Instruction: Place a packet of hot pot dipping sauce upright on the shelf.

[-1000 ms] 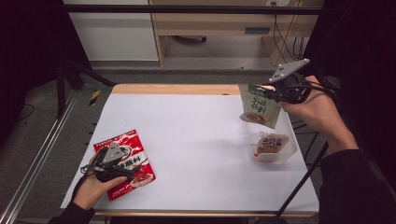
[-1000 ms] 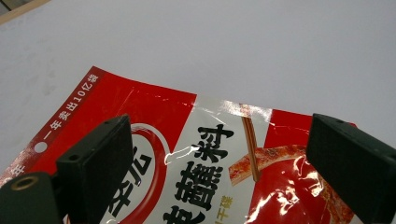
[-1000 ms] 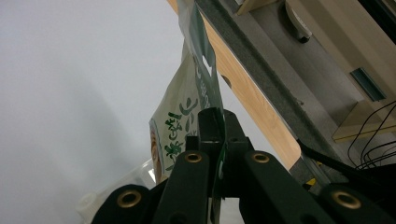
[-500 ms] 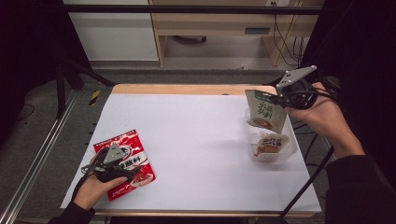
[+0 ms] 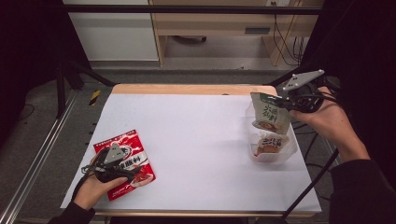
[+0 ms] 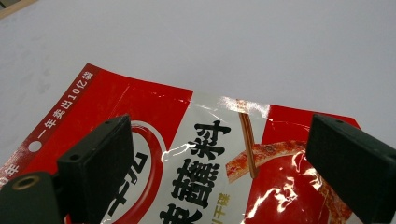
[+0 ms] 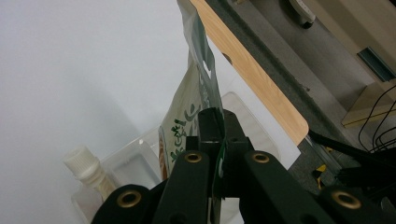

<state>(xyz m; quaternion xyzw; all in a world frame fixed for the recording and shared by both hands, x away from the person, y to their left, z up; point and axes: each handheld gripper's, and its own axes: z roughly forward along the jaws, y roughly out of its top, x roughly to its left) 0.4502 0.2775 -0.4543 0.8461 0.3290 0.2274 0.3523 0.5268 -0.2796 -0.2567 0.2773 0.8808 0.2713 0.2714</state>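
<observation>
My right claw [image 5: 283, 103] is clamped tight on the edge of the green pouch [image 5: 270, 116], and since a second ago I have carried it from the far right corner toward me and a little down. It now hangs over the clear tray [image 5: 288, 150] at the right edge of the counter [image 5: 201, 140], which already holds another spouted pouch [image 5: 270, 142]. I judge I am about to lower it in beside that one.

My left claw [image 5: 125, 169] has not shifted: it rests over the red packet [image 5: 123, 161] at the near left of the counter. The left gripper view shows what the high view cannot: the jaws stand wide apart with the red packet [image 6: 205, 158] lying flat between and beneath them, not pinched.

The right gripper view adds the white cap [image 7: 86, 168] of the pouch in the tray, just below the hanging green pouch [image 7: 187, 121], and the punched hanging hole near its top.
</observation>
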